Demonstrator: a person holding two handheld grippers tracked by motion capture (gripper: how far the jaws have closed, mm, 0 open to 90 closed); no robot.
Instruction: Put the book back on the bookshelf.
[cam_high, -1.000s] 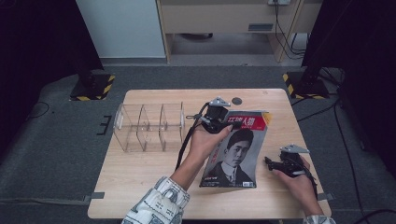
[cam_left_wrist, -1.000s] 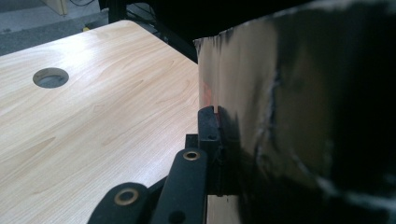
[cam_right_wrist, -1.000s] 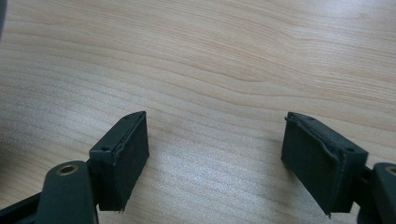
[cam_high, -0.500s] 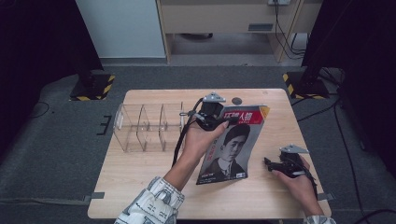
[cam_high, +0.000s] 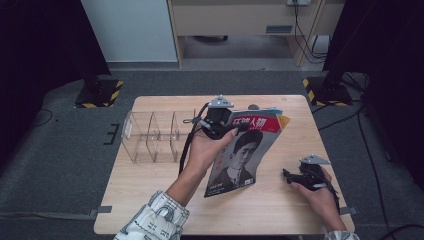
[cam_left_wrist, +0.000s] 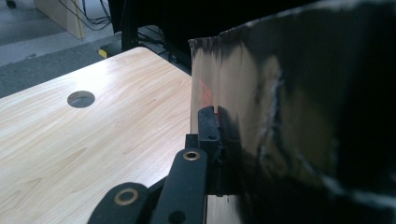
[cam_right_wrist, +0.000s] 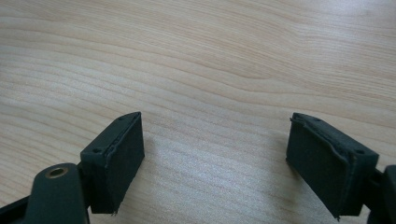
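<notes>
At frame centre my left claw (cam_high: 226, 124), clamped on the magazine (cam_high: 246, 150), has tipped it up off the bench (cam_high: 150, 195) toward the clear organiser (cam_high: 150, 136); my right claw (cam_high: 289, 175) rests open.

Light wooden table (cam_high: 150, 200), pale grain, rectangular, standing on grey carpet (cam_high: 50, 165). Small round hole (cam_high: 253, 106) near far edge. Clear plastic divider rack (cam_high: 152, 136) sits on left half, several upright compartments. Magazine (cam_high: 240, 152) tilted up, lower corner apparently touching tabletop near centre. Tape strips (cam_high: 102, 210) at near corners.
</notes>
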